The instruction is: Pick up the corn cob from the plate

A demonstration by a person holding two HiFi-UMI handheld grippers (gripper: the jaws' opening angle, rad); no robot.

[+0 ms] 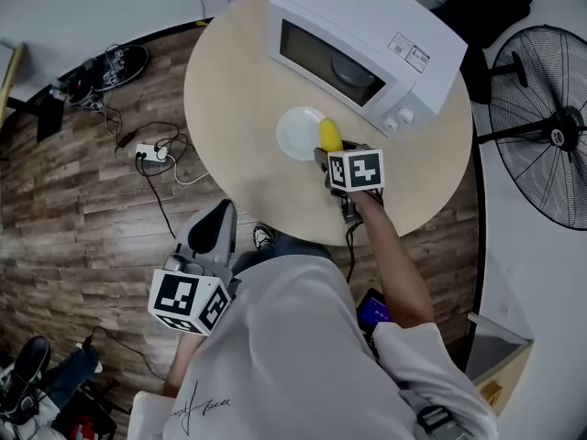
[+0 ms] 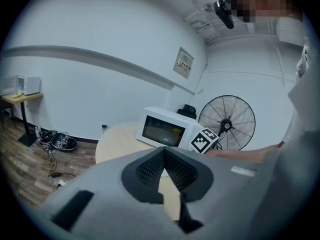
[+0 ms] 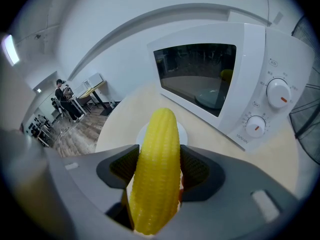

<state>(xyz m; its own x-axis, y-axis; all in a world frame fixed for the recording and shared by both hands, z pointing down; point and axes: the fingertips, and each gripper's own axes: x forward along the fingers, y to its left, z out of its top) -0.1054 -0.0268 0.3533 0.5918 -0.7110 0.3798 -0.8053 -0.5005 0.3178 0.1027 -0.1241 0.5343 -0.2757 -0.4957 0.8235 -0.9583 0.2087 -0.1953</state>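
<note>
Head view: right gripper (image 1: 328,151) reaches over the round table (image 1: 234,108), and the yellow corn cob (image 1: 329,136) sits in its jaws, at the right edge of the white plate (image 1: 295,134), just in front of the microwave (image 1: 367,39). Left gripper (image 1: 215,224) hangs low beside the person's body, well off the table.

Left gripper view: jaw tips meet, nothing between them; the fan (image 2: 227,124) stands behind.

Right gripper view: both pads (image 3: 196,168) press the cob's sides, its tip pointing away over the plate.
</note>
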